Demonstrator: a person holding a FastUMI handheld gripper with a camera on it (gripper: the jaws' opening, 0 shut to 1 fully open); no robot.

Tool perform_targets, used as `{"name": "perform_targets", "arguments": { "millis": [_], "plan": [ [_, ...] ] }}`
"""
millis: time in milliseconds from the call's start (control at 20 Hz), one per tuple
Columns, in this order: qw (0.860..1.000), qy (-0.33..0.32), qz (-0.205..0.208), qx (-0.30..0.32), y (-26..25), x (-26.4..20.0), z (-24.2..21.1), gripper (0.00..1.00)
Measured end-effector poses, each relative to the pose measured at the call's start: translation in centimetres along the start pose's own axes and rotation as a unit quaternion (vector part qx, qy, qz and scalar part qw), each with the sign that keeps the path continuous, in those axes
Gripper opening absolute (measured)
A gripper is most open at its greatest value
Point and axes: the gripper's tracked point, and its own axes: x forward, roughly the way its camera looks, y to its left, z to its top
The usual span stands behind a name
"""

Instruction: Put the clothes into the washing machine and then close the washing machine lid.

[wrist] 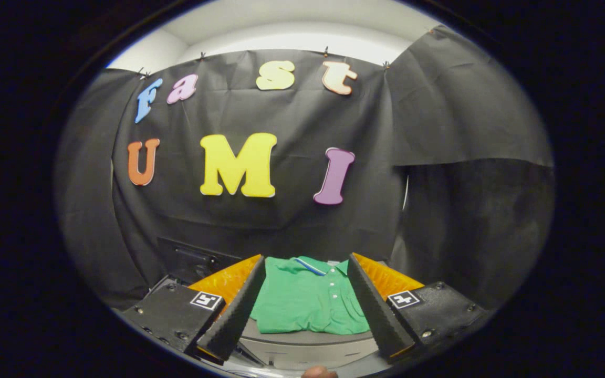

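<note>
A folded green polo shirt (308, 307) with a blue-and-white collar trim and white buttons lies flat on a grey surface (308, 344). My gripper (306, 261) is open above it, and the shirt shows in the gap between the two fingers, apart from both. The shirt's collar end points away from me, level with the fingertips. Nothing is held.
A dark boxy object (192, 260) sits behind the left finger against the black cloth wall (281, 226). More black cloth hangs at the right (465, 210). A person's fingertip (319, 373) shows at the near edge, below the grey surface.
</note>
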Motion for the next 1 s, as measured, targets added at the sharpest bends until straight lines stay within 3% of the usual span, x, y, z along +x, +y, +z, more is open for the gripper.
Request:
{"name": "perform_targets", "arguments": {
  "millis": [350, 550, 1000],
  "plan": [
    [0.994, 0.103, -0.024, -0.008, -5.0, 9.1, -5.6, 1.0],
    [0.987, 0.157, -0.011, 0.012, -5.5, 13.0, -9.4, 1.0],
    [0.97, 0.236, -0.046, -0.017, -5.6, 13.8, -13.9, 1.0]
  ]
}}
